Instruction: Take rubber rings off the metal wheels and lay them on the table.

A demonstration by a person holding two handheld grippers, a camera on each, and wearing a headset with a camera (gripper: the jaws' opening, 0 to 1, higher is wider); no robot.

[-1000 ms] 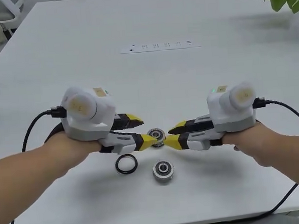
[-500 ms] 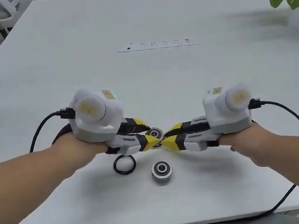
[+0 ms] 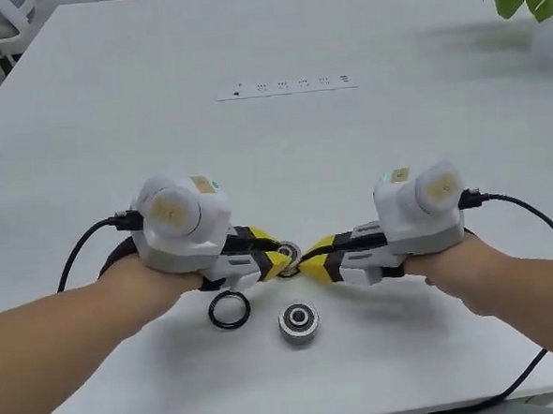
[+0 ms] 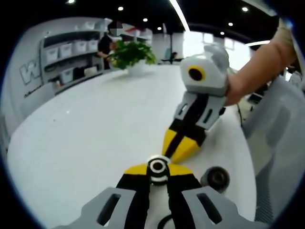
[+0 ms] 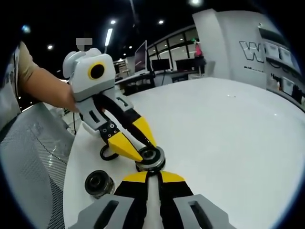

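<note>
While left tongs (image 4: 157,171) clamp the metal wheel (image 4: 157,164), right tongs (image 5: 148,175) pinch its rubber ring (image 5: 141,165).

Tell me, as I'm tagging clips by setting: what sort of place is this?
Probably an open-plan office or lab. There is a big white table with a built-in outlet strip, shelves of storage bins behind a potted plant, and desk monitors in the background.

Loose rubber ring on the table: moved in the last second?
No. The ring keeps its spot beside the spare wheel; the view shifted slightly.
</note>
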